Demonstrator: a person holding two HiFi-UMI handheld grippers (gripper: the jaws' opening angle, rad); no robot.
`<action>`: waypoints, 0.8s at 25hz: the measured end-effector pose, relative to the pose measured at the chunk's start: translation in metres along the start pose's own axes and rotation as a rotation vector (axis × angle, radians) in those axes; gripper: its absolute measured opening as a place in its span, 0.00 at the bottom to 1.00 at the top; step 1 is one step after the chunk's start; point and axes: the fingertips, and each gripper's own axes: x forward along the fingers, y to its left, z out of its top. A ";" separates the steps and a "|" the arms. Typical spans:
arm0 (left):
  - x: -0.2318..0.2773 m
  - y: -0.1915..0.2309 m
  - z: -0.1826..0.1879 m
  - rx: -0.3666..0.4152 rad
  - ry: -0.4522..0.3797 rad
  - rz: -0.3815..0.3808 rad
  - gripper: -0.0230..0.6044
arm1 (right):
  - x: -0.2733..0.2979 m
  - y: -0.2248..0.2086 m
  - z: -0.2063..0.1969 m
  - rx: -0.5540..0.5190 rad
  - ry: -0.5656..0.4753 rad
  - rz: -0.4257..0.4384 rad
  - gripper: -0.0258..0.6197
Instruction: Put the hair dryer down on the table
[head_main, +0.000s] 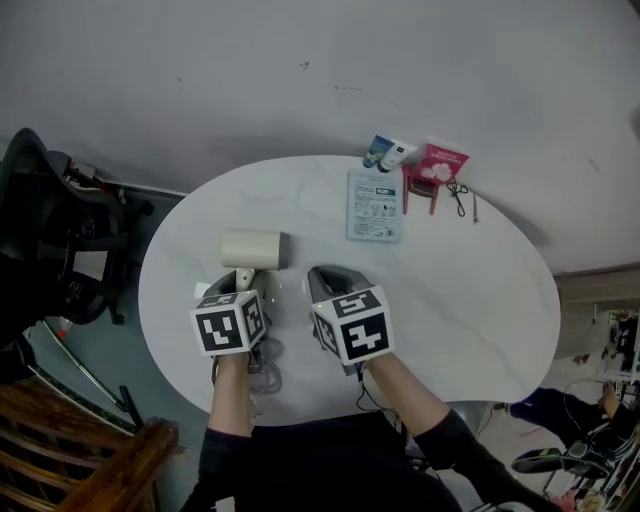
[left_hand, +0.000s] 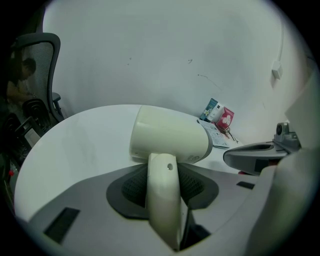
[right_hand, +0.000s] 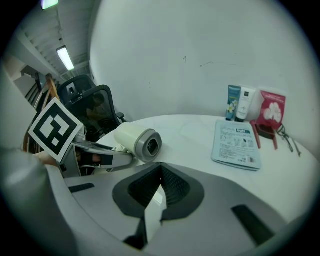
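Observation:
A cream hair dryer (head_main: 255, 248) lies sideways over the left part of the round white table (head_main: 460, 300), its grey nozzle end facing right. My left gripper (head_main: 243, 281) is shut on its handle. In the left gripper view the handle (left_hand: 162, 200) stands upright between the two dark pads, with the barrel (left_hand: 170, 139) just beyond. Whether the barrel rests on the tabletop I cannot tell. My right gripper (head_main: 330, 282) hovers beside it on the right, jaws together and empty (right_hand: 159, 187). The right gripper view shows the dryer (right_hand: 136, 140) and the left gripper (right_hand: 100, 150) to its left.
At the table's far side lie a pale blue sachet (head_main: 374, 206), two small tubes (head_main: 388, 153), a pink pack (head_main: 437, 165) and a pair of small scissors (head_main: 458, 197). A black office chair (head_main: 50, 230) stands at the left, and wooden furniture (head_main: 90, 460) at the lower left.

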 end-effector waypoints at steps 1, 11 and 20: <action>0.000 0.000 0.000 0.001 0.001 0.002 0.30 | 0.001 0.000 0.000 -0.001 0.002 0.002 0.04; 0.003 -0.001 -0.001 0.045 0.009 0.052 0.30 | 0.004 0.000 0.000 -0.003 0.007 0.009 0.04; 0.004 -0.003 -0.002 0.096 0.011 0.090 0.30 | 0.006 -0.002 -0.002 -0.005 0.020 0.013 0.04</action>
